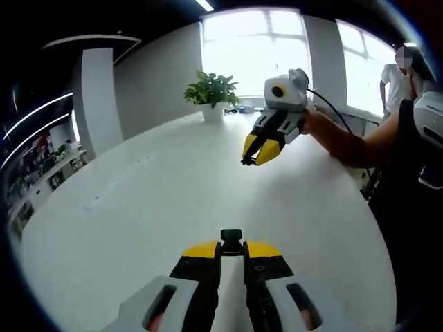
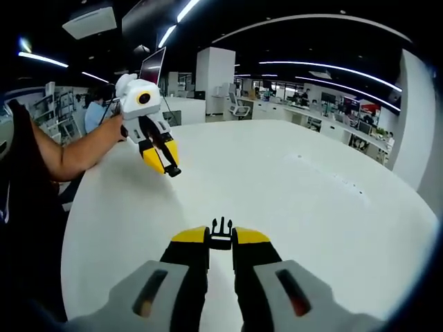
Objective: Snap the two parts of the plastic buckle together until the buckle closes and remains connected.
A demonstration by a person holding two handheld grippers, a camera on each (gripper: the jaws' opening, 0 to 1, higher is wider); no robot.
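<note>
STEP pre-mating, halves apart | left claw [image 1: 231, 250] clamps socket half [image 1: 231, 241] | right claw [image 2: 221, 238] clamps pronged half [image 2: 221, 230] | NEXT you align prongs to socket, press together above surface [image 1: 138, 207]

Bright daylight from blown-out windows [image 1: 277, 48] glares across the white counter [image 1: 152, 207]. Ceiling strip lights [image 2: 325, 66] streak overhead. Fisheye bending at edges; slight softness throughout.

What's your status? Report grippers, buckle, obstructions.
Left gripper shut on socket half. Right gripper shut on pronged half. Halves apart, held above white table, not yet mated. Nothing between them.
</note>
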